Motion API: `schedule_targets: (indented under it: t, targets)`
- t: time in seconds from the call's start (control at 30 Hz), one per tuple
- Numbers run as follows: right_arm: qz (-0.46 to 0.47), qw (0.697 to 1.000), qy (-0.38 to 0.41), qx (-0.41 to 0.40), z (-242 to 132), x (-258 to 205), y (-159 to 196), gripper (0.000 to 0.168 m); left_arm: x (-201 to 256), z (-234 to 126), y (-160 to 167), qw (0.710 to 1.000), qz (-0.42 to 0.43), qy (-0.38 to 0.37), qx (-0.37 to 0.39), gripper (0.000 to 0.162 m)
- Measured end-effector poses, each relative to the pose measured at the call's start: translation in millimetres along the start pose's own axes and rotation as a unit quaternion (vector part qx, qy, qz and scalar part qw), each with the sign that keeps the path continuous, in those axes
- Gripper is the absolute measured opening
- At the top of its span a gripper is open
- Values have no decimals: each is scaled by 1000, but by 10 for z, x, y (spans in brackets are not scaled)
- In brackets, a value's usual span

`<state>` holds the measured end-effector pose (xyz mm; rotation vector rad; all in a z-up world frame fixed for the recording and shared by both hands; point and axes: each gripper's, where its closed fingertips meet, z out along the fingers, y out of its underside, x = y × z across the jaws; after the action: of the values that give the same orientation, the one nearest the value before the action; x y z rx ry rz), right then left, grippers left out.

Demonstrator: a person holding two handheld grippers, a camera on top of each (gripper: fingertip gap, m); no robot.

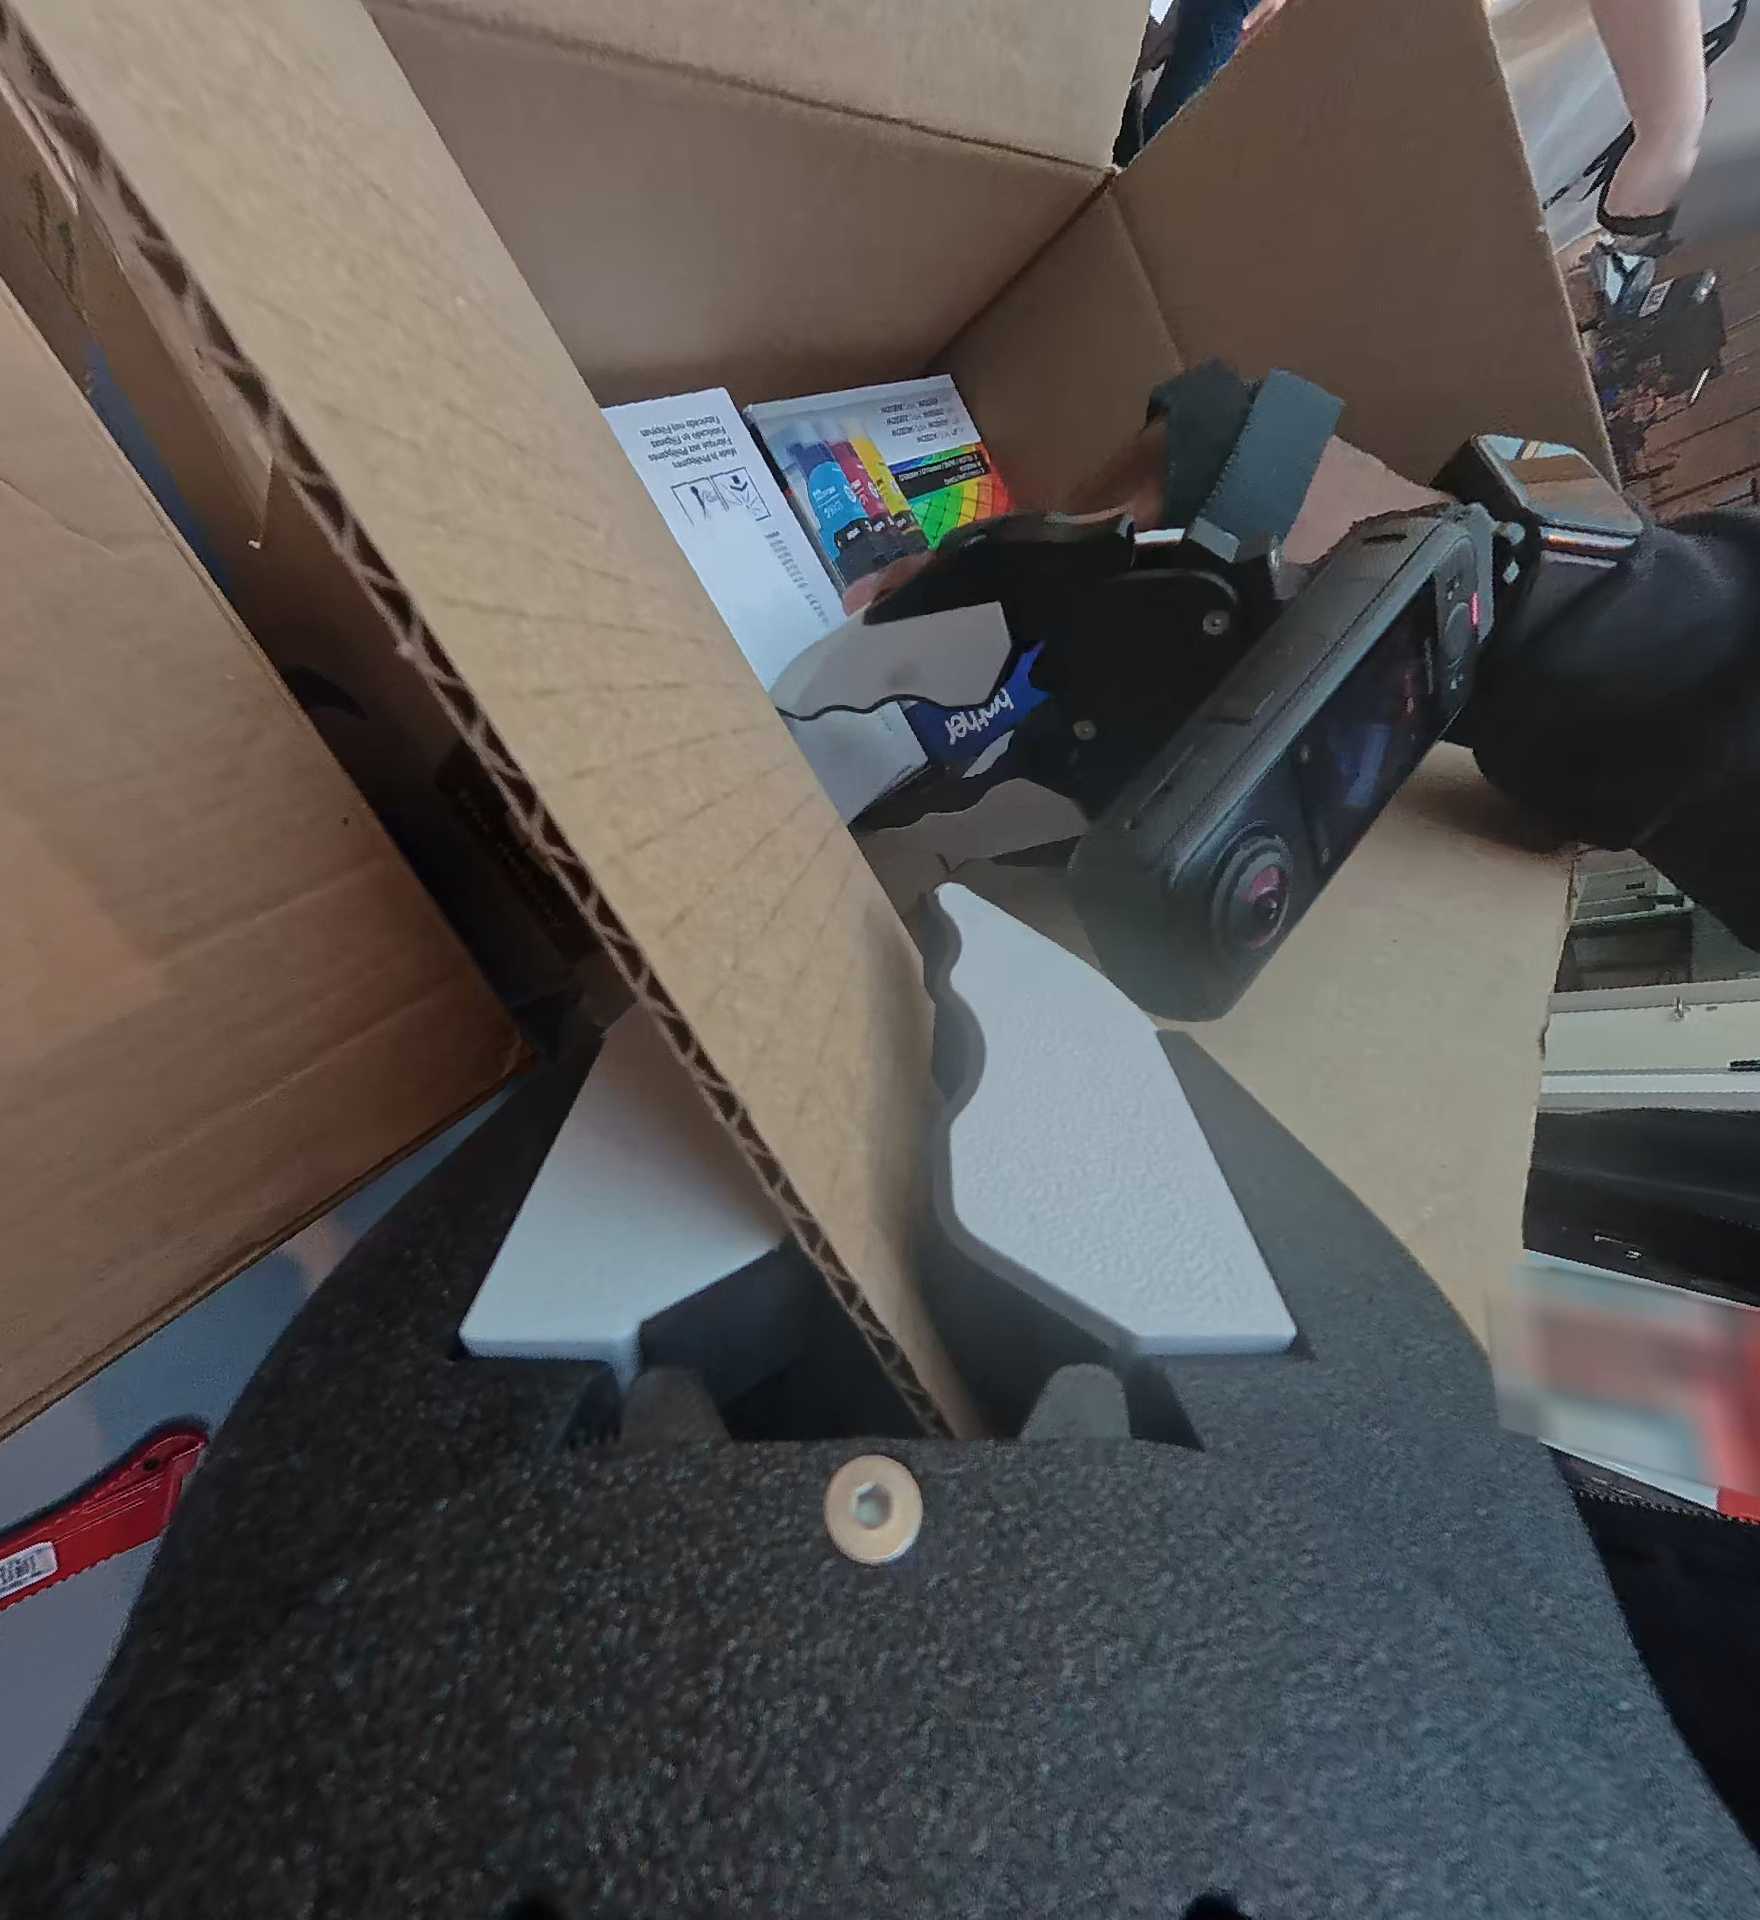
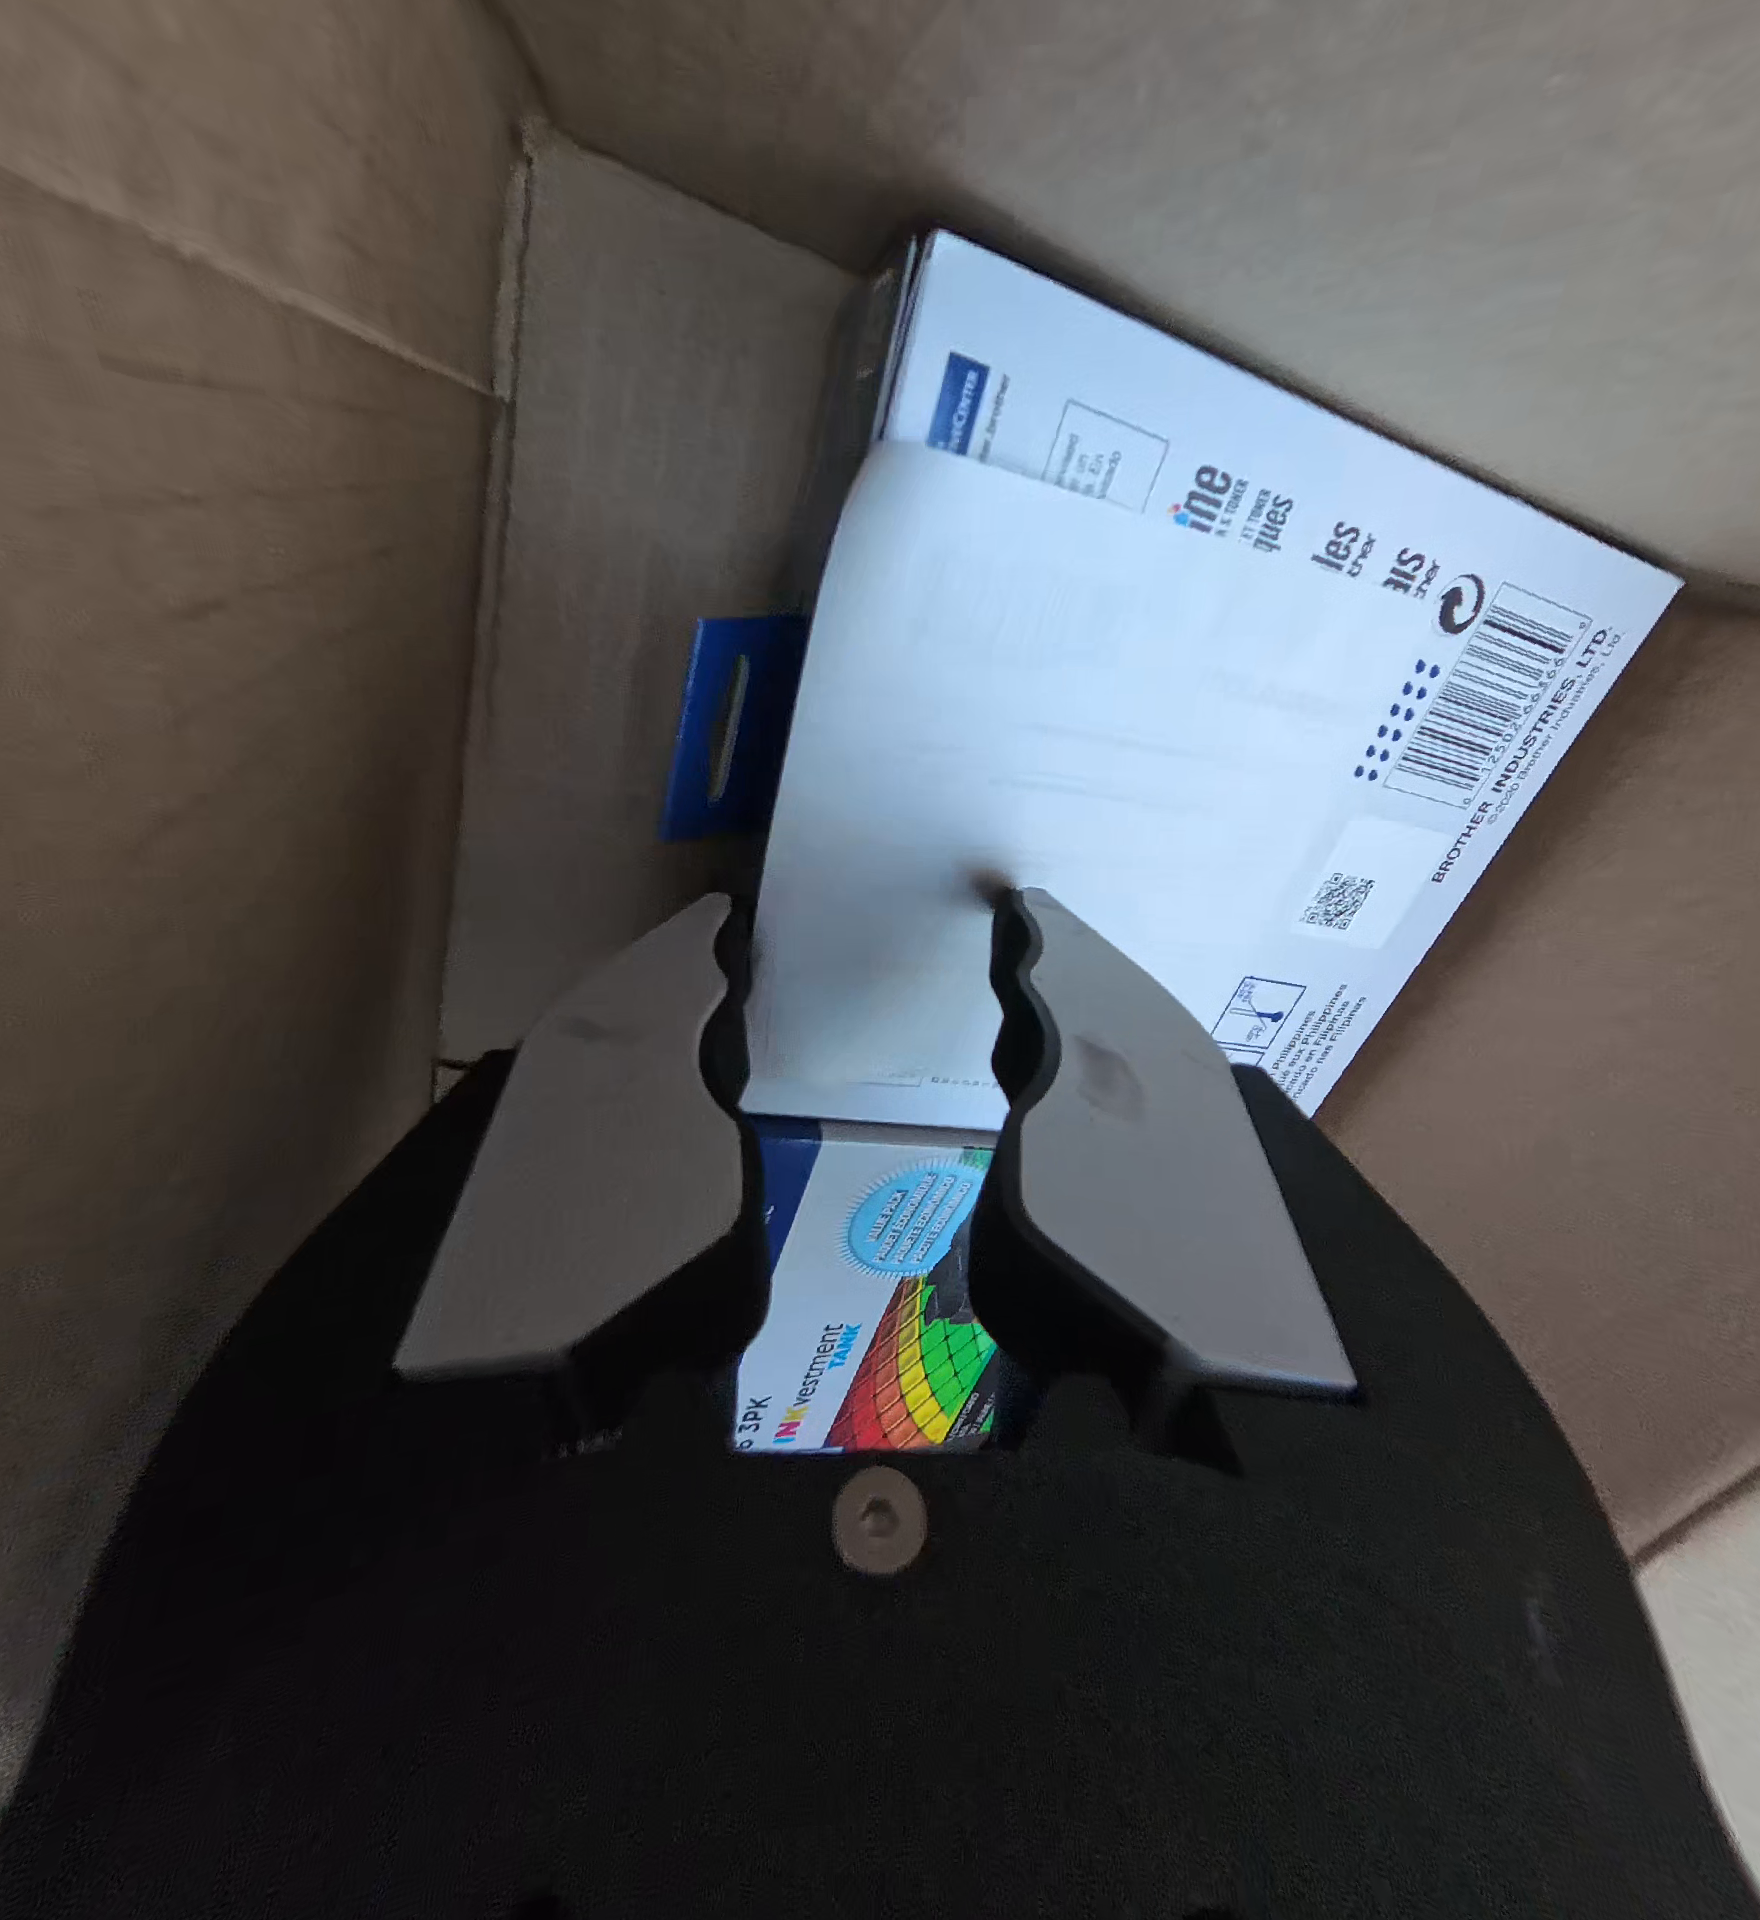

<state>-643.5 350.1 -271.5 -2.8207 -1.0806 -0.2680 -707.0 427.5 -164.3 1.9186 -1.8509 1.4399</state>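
My left gripper [image 1: 803, 997] is shut on a raised flap [image 1: 502, 582] of an open cardboard box [image 1: 772, 208]; the flap's corrugated edge runs between its white fingers [image 1: 1094, 1143]. My right gripper [image 2: 865, 909], held by a gloved hand, reaches down inside the box and also shows in the left wrist view [image 1: 876, 717]. It is shut on a small colourful carton [image 2: 855, 1299], whose sides touch both pads. A curved white sheet [image 2: 959, 727] lies just past the fingertips, over a large white carton [image 2: 1271, 582]. A blue hang tab [image 2: 730, 717] shows left of the sheet.
A second colourful carton [image 1: 876, 488] and a white carton [image 1: 699, 499] stand in the box's far corner. Another cardboard box [image 1: 128, 831] is close on the left. A red flat item [image 1: 55, 1538] lies at lower left. A person's arm [image 1: 1655, 125] shows at upper right.
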Motion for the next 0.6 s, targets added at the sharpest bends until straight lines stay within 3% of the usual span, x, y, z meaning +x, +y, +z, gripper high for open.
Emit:
schedule_targets:
  t: [0.2,0.4,0.6]
  targets:
    - [20,1000,-15,-9,-174,-120,79,0,14,-16,5,1000,-2,3,2,15]
    - [97,994,42,1,-639,38,235,0,0,-23,12,1000,-2,0,2,15]
    - [233,956,142,107,-1845,110,370,0,11,-13,-2,1000,-6,-4,5,15]
